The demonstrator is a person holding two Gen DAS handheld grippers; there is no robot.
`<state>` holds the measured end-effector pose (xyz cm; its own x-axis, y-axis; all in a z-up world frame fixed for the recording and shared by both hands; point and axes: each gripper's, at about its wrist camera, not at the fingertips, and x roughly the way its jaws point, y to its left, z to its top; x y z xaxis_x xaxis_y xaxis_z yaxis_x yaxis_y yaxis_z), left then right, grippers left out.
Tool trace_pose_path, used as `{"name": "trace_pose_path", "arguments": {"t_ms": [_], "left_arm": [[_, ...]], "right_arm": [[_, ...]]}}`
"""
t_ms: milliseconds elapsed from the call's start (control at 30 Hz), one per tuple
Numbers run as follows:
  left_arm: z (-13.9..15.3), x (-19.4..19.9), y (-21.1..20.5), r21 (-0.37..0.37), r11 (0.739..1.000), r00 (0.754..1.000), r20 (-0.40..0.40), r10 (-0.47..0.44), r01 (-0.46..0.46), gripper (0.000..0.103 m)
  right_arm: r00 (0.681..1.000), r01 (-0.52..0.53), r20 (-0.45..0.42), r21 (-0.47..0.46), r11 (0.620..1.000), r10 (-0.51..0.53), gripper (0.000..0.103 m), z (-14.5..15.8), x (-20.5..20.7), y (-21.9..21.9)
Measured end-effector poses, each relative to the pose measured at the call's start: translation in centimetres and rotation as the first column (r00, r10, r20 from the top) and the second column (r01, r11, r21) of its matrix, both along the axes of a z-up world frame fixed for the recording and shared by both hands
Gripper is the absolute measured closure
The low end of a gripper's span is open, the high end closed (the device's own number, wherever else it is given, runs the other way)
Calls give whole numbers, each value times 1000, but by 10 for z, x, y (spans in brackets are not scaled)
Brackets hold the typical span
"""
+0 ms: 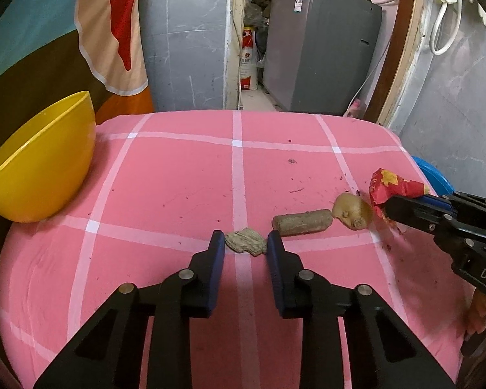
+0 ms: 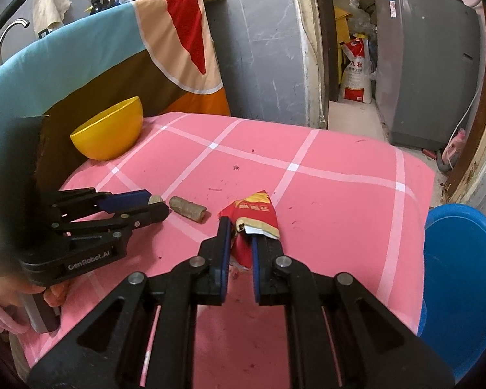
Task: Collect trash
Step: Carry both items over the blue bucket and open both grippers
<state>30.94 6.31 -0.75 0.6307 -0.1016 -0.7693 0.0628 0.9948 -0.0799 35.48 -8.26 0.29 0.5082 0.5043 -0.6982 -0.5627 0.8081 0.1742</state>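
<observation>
While the left gripper [image 1: 245,243] holds its blue-padded fingers spread on either side of a small crumpled grey-brown wad of paper [image 1: 245,242] on the pink cloth with white checks [image 1: 178,178], the pads sit just at the wad's two ends, and whether they press it cannot be told. Just right of the wad lies a brown cardboard-like cylinder [image 1: 302,223] on its side, and beyond that a tan, lumpy fruit peel [image 1: 351,211], touching or nearly touching the cylinder's far end. The right gripper [image 2: 239,230] pinches a crumpled red and yellow snack wrapper [image 2: 254,215] between its fingers, the wrapper's upper end sticking out past the tips; from the left wrist view the same wrapper [image 1: 393,186] sits at the tip of the right gripper, beside the peel. A yellow plastic bowl [image 1: 39,162] stands tilted at the far left edge of the cloth, leaning toward a multicoloured hanging fabric [image 1: 110,29]; the part of its inside that shows holds nothing. A blue plastic basin [image 2: 463,278] sits below the right edge of the covered surface, well apart from the bowl; its visible inside also shows no contents. Small dark crumbs are scattered over the cloth near the wrapper. A grey appliance [image 2: 424,64] and a white and red sack [image 2: 356,74] stand in the doorway behind.
</observation>
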Motion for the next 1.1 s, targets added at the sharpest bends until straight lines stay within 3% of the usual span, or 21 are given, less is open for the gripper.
{"name": "trace_pose_path", "arguments": {"t_ms": [300,467,667,833,1100], "left_arm": [[7,-8,-7,15,1000,999,42,-21,20,81],[22,-23,-14,-18,1000,989,147,-14,17,81],[54,-34,-25,-72,997,955,295,9,13,81],[76,-35,-38,-104,994,921,389,14,28,81],[103,-36,-73,-104,991,866,499,-24,88,81]], "right_arm": [[999,29,26,31,999,-29,81,4,-3,-11],[994,57,87,61,997,-62,81,11,-11,-22],[974,93,196,116,989,-114,81,29,-26,-40],[938,134,295,180,975,-183,81,48,-38,-61],[843,218,442,239,946,-306,81,75,-57,-98]]}}
